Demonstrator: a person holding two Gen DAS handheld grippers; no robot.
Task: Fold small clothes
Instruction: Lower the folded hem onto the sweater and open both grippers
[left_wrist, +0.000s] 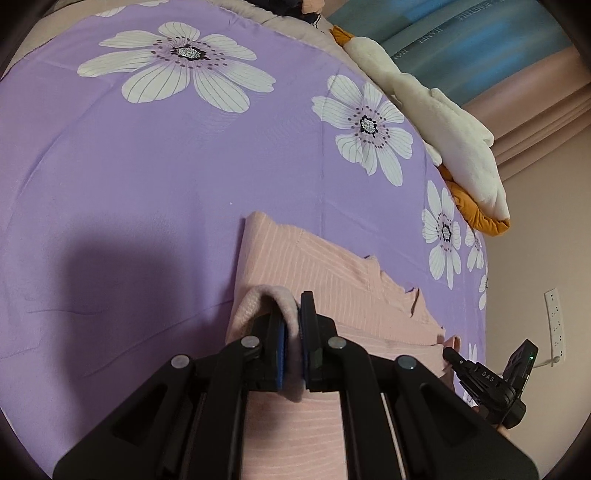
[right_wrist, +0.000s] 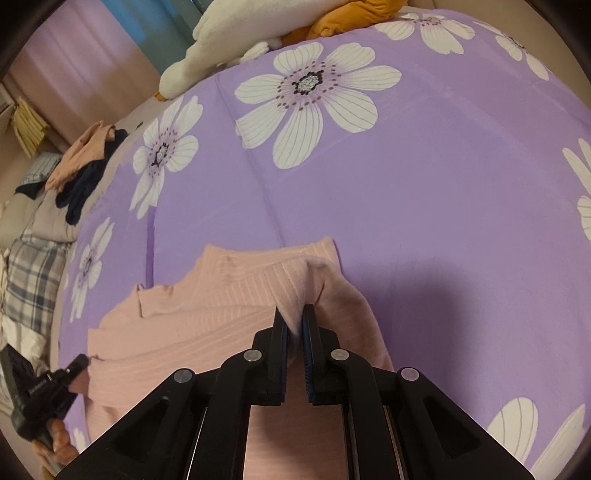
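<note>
Ribbed pink garment on purple floral sheet, apparently knit, each gripper pinching a soft fold.

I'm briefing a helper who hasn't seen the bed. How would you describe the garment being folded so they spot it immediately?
Start at the purple bedspread printed with big white flowers. Near its front edge lies the pink ribbed garment, pinched by the left gripper and right gripper. Unlike the white plush toy and dark clothes pile at the edges, it is pale pink with fine stripes.
</note>
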